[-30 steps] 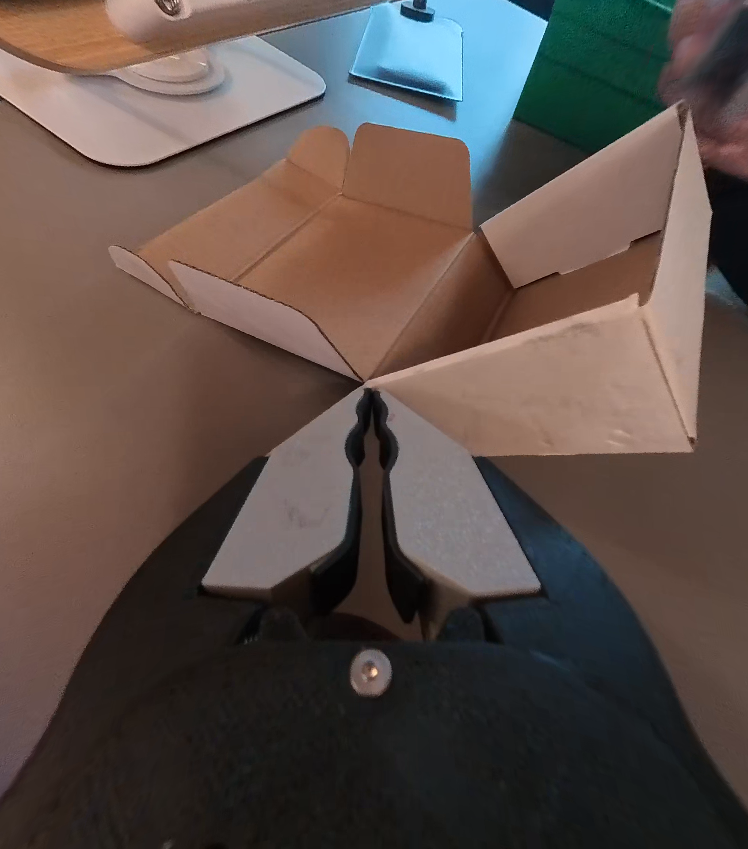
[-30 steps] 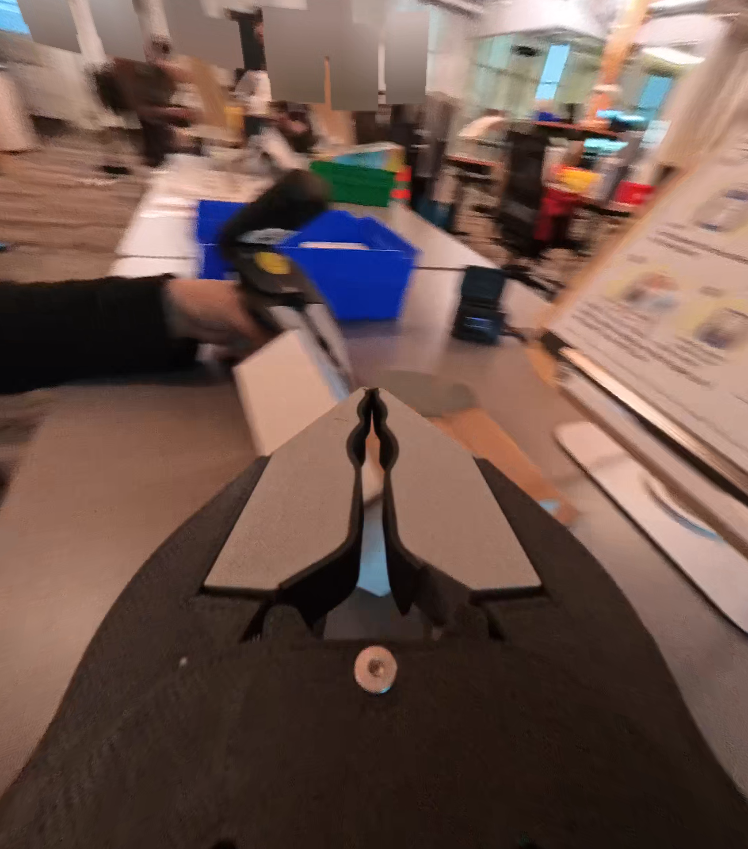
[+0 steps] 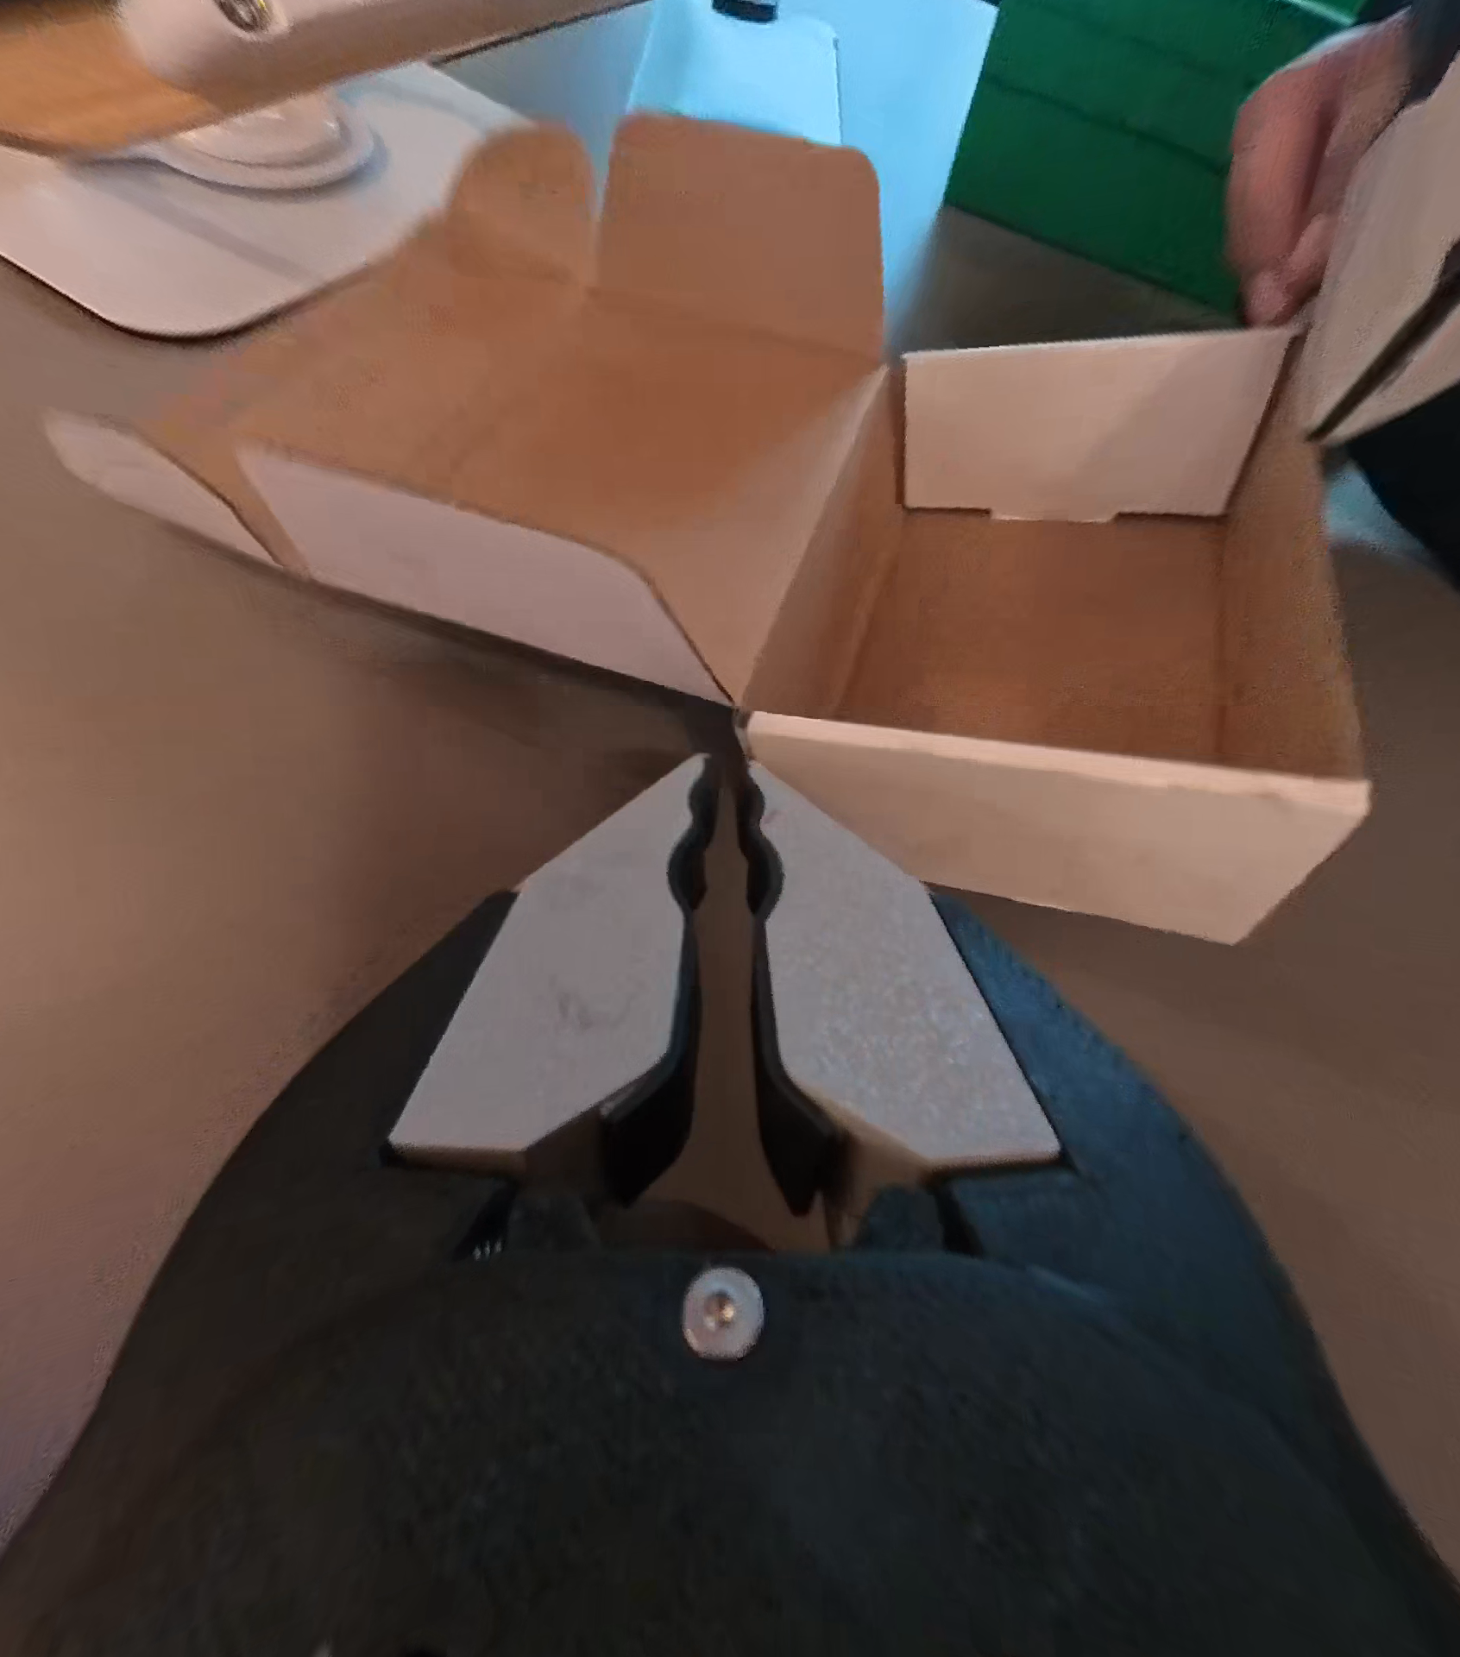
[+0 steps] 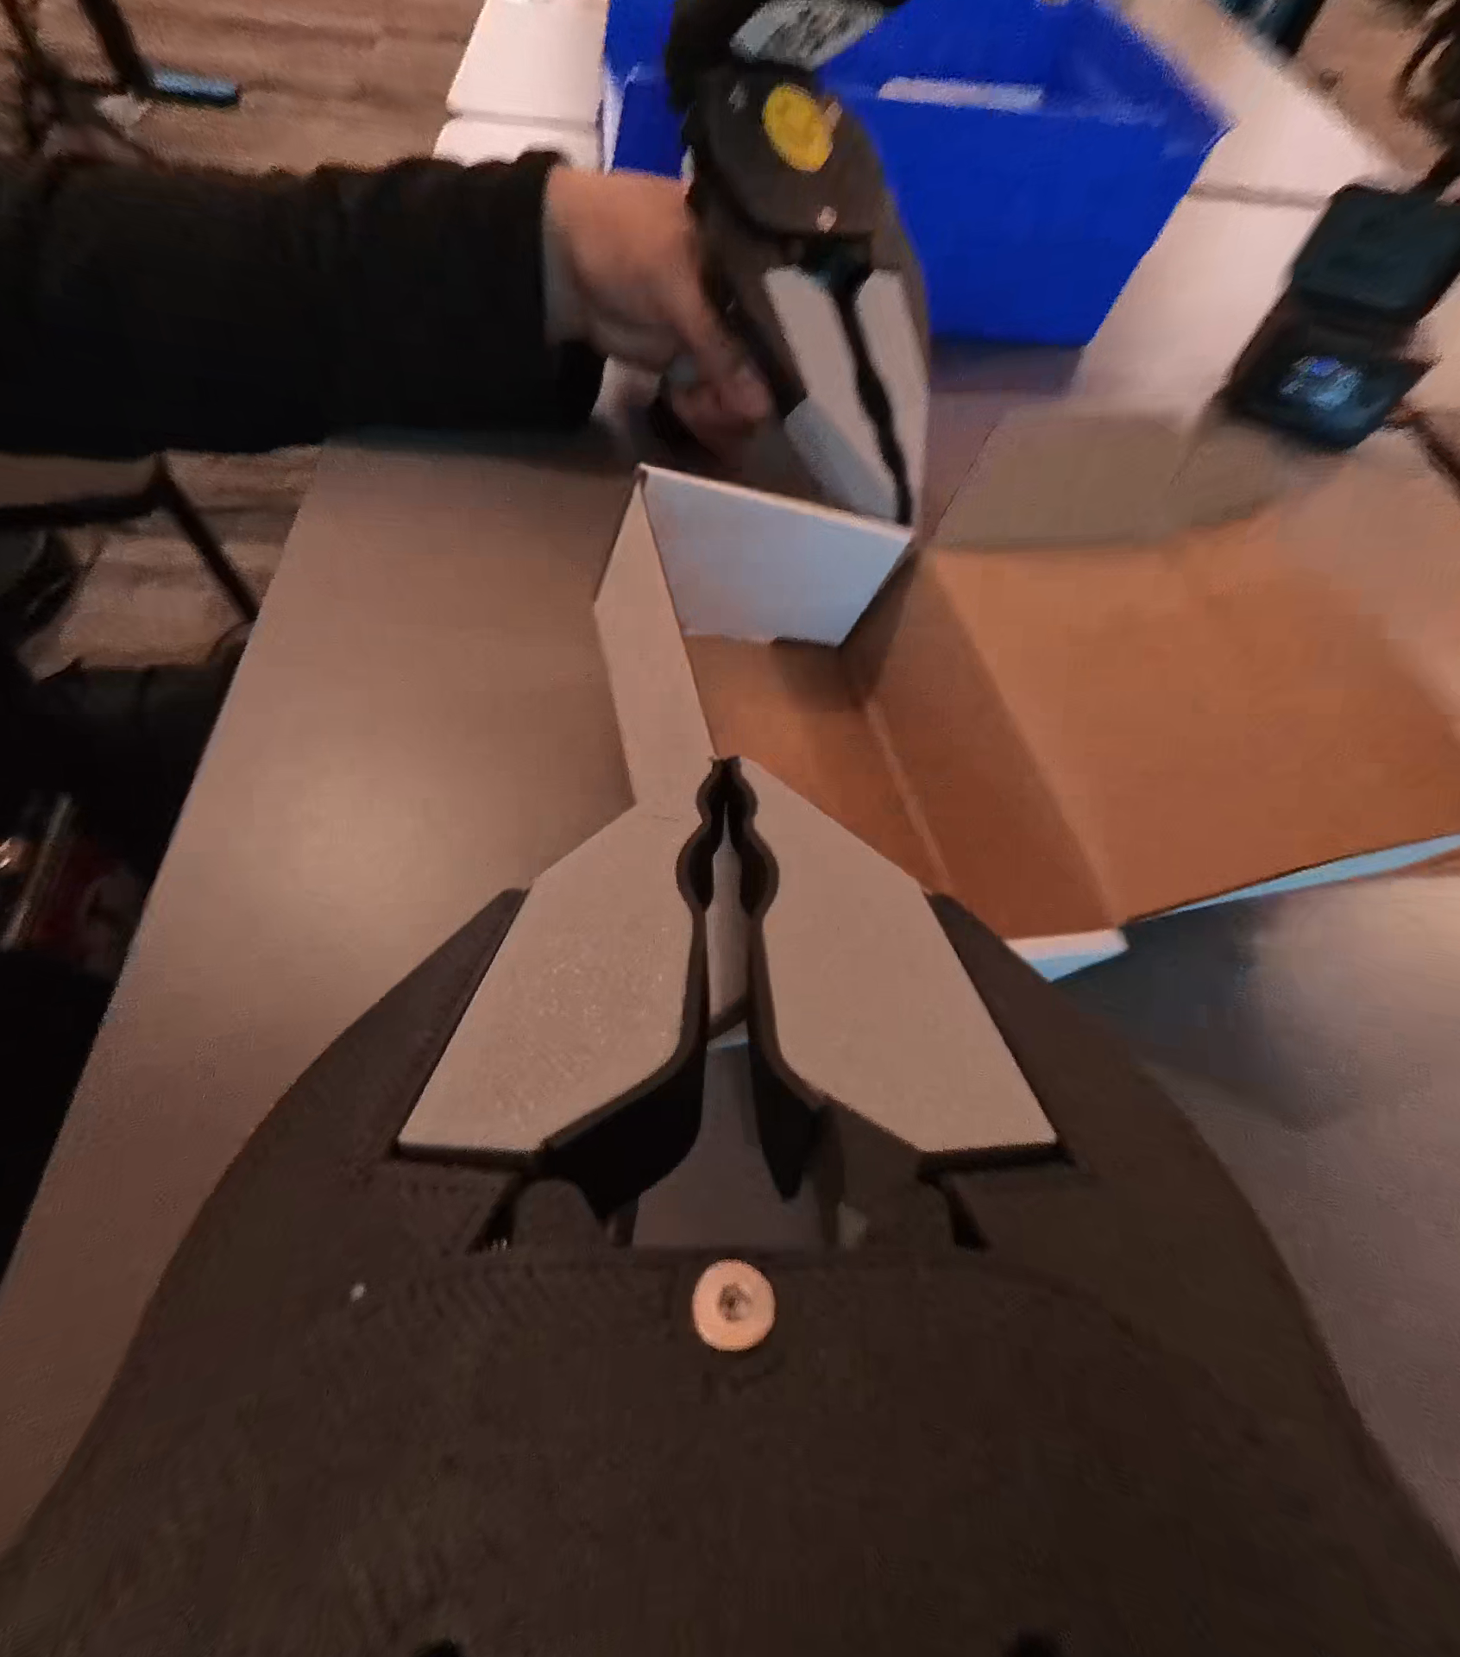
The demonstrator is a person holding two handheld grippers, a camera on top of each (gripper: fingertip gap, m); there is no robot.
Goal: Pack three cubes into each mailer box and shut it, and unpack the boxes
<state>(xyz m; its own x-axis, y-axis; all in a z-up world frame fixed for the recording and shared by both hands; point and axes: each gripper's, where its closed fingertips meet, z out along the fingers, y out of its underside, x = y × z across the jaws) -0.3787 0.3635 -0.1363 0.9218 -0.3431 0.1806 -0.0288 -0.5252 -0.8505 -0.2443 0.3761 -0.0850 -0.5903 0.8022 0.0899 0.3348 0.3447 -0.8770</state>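
Note:
A white mailer box (image 3: 1022, 843) with a brown inside stands open and empty on the grey table; its lid (image 3: 619, 412) lies flat to the left. No cubes show. My left gripper (image 3: 731, 749) is shut on the box's near corner; in the right wrist view it (image 4: 901, 516) comes down onto that corner, held by a hand. My right gripper (image 4: 726, 771) is shut on the rim of the box's side wall (image 4: 646, 628), and white card shows between its fingers. It also shows at the top right of the left wrist view (image 3: 1327, 430), at the box's far right corner.
A green bin (image 3: 1112, 134) and a white stand base (image 3: 171, 233) sit behind the box. A blue bin (image 4: 1022, 179) and a black device (image 4: 1354, 305) stand beyond it in the right wrist view. The table's edge (image 4: 197, 762) runs along the left there. The tips of one gripper are about 15 centimetres away from the tips of the other.
The box was tipped up on its right side and now sits level. My right gripper has swung down from pointing across the room onto the box's wall.

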